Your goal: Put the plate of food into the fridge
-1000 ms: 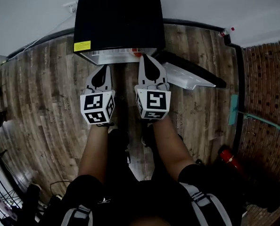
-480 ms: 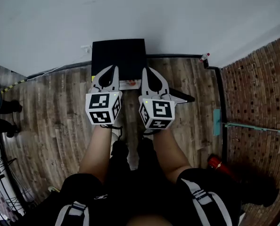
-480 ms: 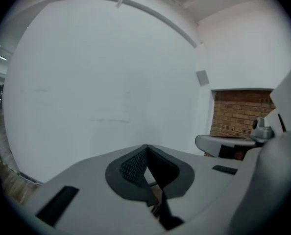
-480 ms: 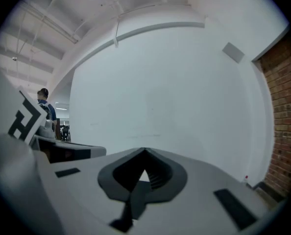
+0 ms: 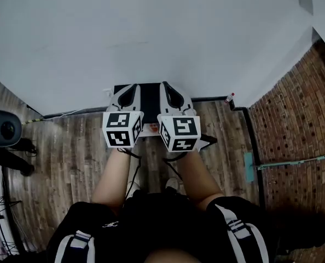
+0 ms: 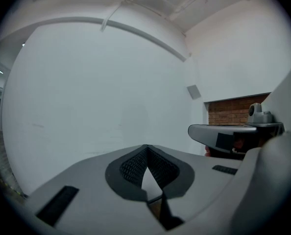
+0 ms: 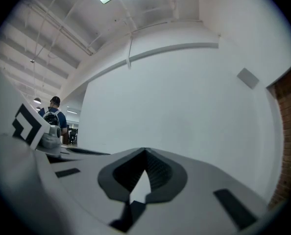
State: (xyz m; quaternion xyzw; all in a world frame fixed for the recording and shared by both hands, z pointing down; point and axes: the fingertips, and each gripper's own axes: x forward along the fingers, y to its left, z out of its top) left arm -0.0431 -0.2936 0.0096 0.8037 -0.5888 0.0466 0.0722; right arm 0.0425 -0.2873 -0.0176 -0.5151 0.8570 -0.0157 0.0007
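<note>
A small black fridge (image 5: 149, 95) stands on the wooden floor against the white wall, far below, mostly hidden behind my two grippers. Its door (image 5: 206, 142) hangs open to the right, and a bit of orange-red (image 5: 151, 129) shows in the open front; no plate can be made out. My left gripper (image 5: 131, 87) and right gripper (image 5: 167, 86) are held side by side, high above the fridge. Both are shut with nothing between the jaws. In the gripper views the left gripper (image 6: 145, 146) and right gripper (image 7: 145, 151) face only bare white wall.
A brick wall (image 5: 294, 119) runs along the right, with a teal-headed mop (image 5: 250, 166) lying on the floor beside it. A small bottle (image 5: 228, 98) stands in the corner. A camera on a stand (image 5: 4, 127) is at the left. A person with a backpack (image 7: 52, 112) is far off.
The fridge has shrunk and slid down the head view as more white wall came in above. Both grippers stayed shut and side by side, now lifted towards the wall.
</note>
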